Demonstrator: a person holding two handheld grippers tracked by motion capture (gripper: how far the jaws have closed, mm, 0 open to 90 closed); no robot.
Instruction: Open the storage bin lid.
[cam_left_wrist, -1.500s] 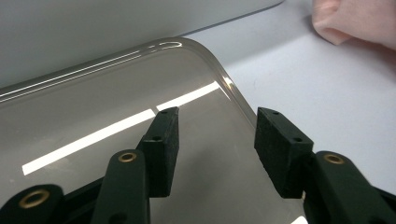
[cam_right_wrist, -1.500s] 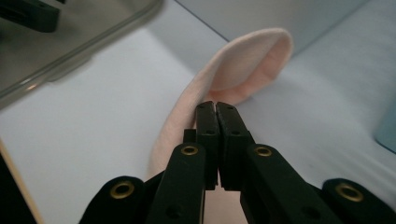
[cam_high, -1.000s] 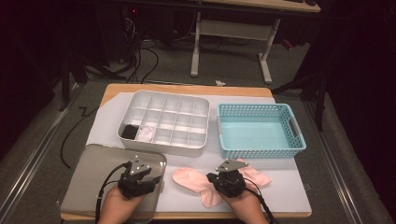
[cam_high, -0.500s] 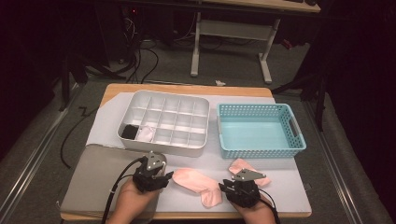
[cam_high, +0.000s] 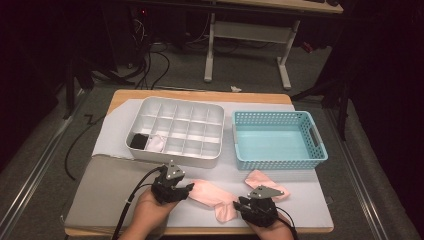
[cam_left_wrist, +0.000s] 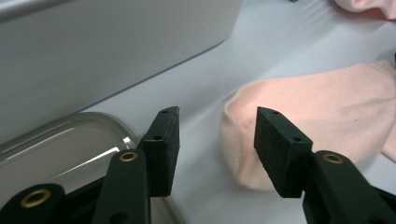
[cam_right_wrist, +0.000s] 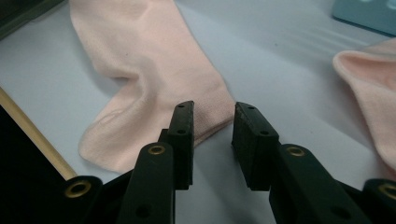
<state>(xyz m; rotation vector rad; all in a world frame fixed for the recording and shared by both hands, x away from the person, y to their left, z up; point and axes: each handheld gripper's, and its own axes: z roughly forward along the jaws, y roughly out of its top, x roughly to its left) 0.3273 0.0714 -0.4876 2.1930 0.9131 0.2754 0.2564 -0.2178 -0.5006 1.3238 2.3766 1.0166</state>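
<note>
white mat (cam_high: 300, 192) | pink sock (cam_high: 212, 195) | left gripper (cam_left_wrist: 217, 140) fingers wide | right gripper (cam_right_wrist: 212, 135) fingers just opening, empty | no writing

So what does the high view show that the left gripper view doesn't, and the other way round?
High view alone: the light blue perforated plastic basket, the inside of the white compartment tray with a dark rolled item in one front cell, the right gripper, and a second pink sock lying whole.

Left gripper view alone: the left gripper seen close, jaws open with nothing between, just short of the sock's rounded end.

Both share the pale pink fabric sock flat on the white mat, and the tray's outer wall.
</note>
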